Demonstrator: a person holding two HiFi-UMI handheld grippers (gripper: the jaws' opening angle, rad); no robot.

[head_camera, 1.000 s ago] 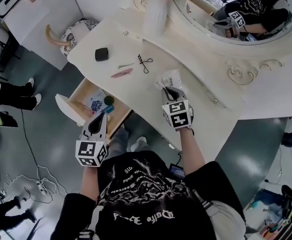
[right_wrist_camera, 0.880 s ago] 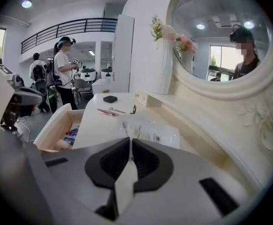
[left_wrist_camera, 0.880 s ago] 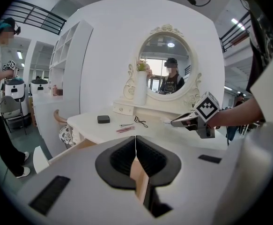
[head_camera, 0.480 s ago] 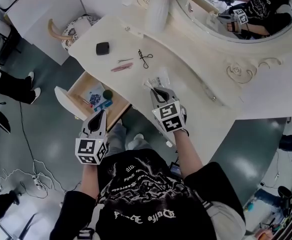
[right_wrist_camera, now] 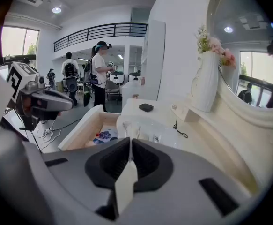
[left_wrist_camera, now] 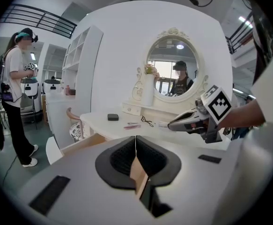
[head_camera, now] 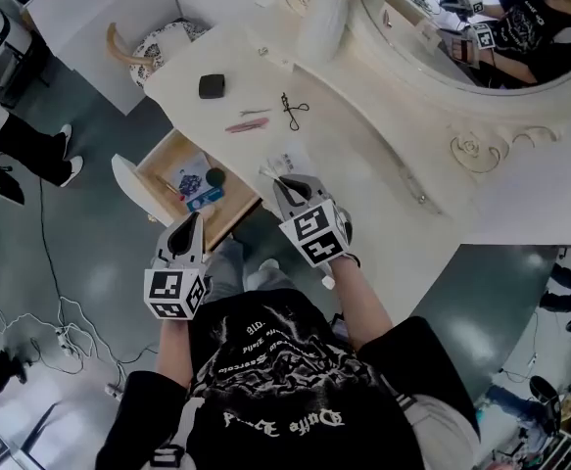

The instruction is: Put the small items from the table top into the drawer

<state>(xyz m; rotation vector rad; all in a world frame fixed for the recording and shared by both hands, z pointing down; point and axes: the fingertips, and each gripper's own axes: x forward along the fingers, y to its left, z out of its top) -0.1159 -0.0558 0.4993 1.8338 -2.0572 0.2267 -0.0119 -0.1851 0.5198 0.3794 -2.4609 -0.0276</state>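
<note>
My right gripper is shut on a clear plastic packet, which hangs over the white dressing table's front edge, just right of the open drawer. The drawer holds several small things, among them a blue one. On the table top lie a black compact, a pink stick and an eyelash curler. The left gripper hovers below the drawer's front, shut with nothing in it.
A white vase with flowers and an oval mirror stand at the table's back. A patterned stool sits beyond the table's left end. A person stands on the grey floor at the left, with cables nearby.
The right gripper has carried the clear packet leftward off its spot on the table toward the drawer. The left gripper has stayed about where it was.
</note>
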